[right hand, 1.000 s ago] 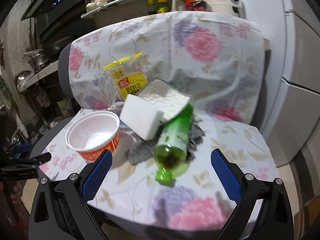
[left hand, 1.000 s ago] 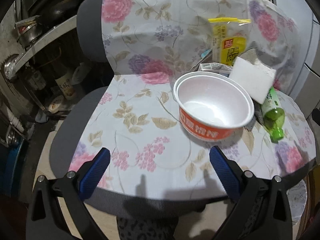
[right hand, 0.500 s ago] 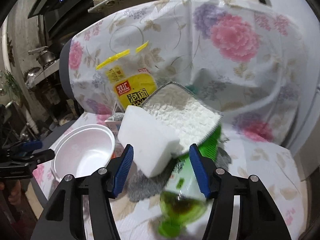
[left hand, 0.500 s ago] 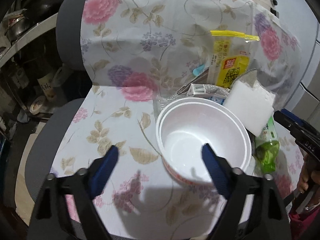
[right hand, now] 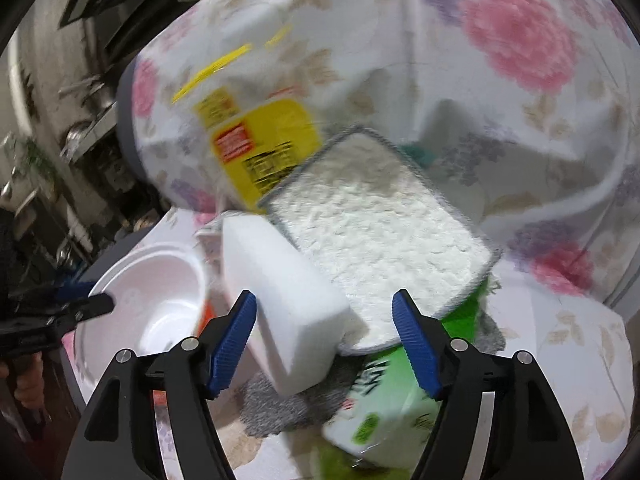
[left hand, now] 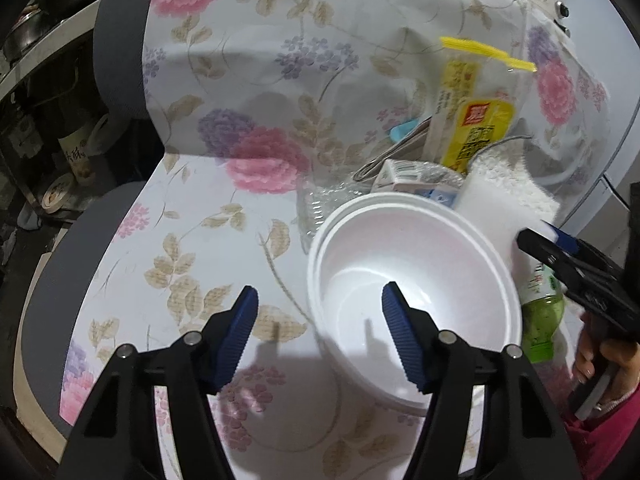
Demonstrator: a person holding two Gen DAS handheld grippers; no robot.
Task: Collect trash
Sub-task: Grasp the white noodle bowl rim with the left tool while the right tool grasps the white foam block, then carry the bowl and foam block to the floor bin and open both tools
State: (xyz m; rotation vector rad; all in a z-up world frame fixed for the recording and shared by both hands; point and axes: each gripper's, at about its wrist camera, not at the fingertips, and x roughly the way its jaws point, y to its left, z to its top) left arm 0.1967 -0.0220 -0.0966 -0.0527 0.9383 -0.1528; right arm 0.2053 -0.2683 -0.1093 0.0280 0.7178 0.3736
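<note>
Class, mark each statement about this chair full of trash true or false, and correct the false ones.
1. The foam bowl is empty. True.
2. The green bottle stands upright. False: it lies on its side.
3. The white sponge block sits between the fingers of the right hand-held gripper. True.
4. The left hand-held gripper is shut tight. False: its jaws stand apart over the bowl's rim.
5. The chair cover is plain grey. False: it is floral.

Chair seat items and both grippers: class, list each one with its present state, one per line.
Foam bowl: upright, empty.
Green bottle: lying on its side.
White sponge block: tilted, propped on the pile.
Yellow packet: leaning against the chair back.
Left gripper: open, straddling the bowl's rim.
Right gripper: open, around the sponge block.
</note>
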